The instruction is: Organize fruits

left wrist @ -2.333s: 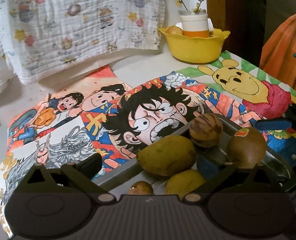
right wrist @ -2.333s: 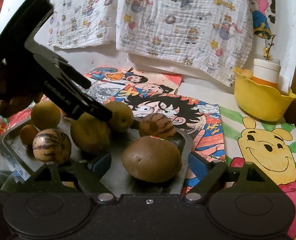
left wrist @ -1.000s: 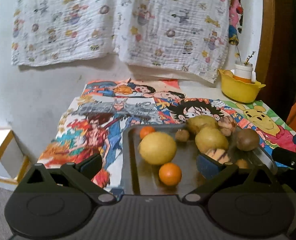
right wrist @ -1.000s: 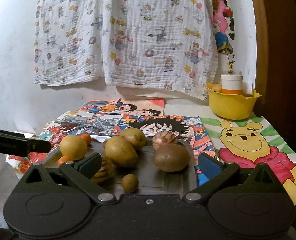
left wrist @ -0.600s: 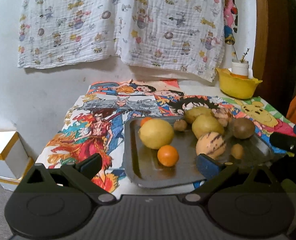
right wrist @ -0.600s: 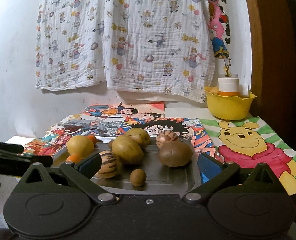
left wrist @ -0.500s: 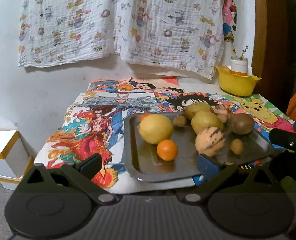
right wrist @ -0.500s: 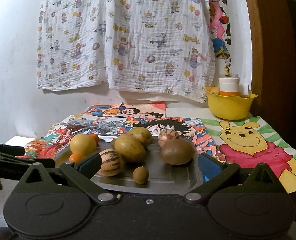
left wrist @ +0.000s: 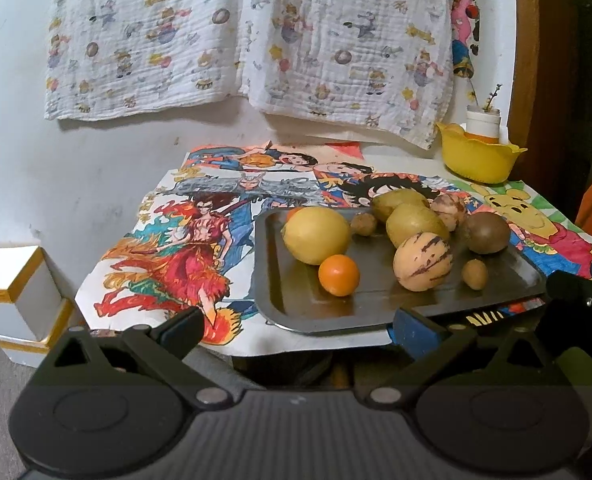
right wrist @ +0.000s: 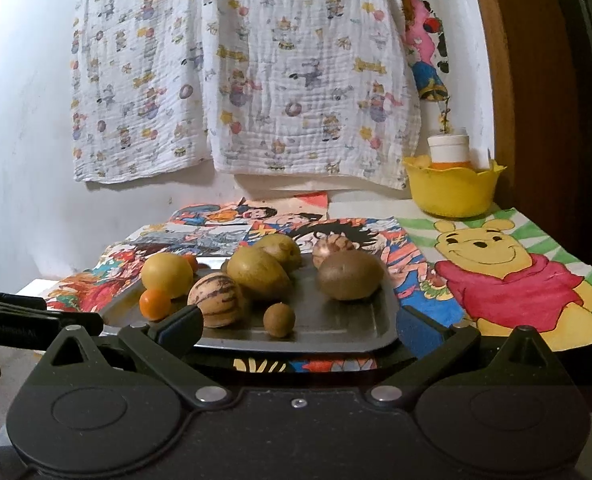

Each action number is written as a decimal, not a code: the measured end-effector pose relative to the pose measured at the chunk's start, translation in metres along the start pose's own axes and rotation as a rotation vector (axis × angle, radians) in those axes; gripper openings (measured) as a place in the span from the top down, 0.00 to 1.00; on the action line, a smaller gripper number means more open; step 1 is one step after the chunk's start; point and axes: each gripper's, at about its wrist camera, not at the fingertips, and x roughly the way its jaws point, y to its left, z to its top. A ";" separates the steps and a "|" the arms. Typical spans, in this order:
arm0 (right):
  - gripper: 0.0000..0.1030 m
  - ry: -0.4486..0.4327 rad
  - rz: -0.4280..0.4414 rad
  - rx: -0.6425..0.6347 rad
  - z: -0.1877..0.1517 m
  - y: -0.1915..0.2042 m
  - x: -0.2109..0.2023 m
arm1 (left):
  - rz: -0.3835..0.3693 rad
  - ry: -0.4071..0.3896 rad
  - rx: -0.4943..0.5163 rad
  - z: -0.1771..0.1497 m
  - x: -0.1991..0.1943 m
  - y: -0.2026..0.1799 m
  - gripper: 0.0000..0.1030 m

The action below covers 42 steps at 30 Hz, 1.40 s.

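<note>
Grey metal tray (left wrist: 292,312) is seen near the front edge of the bench (left wrist: 396,162), laid over cartoon drawings (left wrist: 200,240). On it a large yellow citrus (left wrist: 317,235) lies at the left with a small orange fruit (left wrist: 339,275) just in front, a striped melon-like fruit (left wrist: 423,262) toward the middle, two yellow-green fruits (left wrist: 414,222) behind it, a brown round fruit (left wrist: 487,232) at the right and a small brown fruit (left wrist: 475,274) near the front. The left tongs (left wrist: 296,330) are held spread apart and empty, short of the tray. The right tongs (right wrist: 296,330) are likewise spread and empty, at the tray's front rim. A yellow bowl (right wrist: 452,190) is set at the back right, below a hung printed cloth (right wrist: 248,72)
</note>
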 end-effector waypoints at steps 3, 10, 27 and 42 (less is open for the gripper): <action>0.01 0.007 0.006 -0.010 -0.002 0.002 0.001 | 0.007 0.002 0.001 -0.001 -0.001 0.000 0.00; 0.01 0.012 0.019 -0.028 -0.004 0.005 0.000 | 0.009 0.003 0.017 -0.001 -0.001 -0.002 0.00; 0.01 0.018 0.010 -0.047 -0.005 0.005 0.001 | 0.004 0.011 0.024 -0.003 0.000 -0.003 0.00; 0.01 0.018 0.000 -0.039 -0.006 0.004 0.001 | 0.004 0.016 0.026 -0.003 -0.001 -0.003 0.00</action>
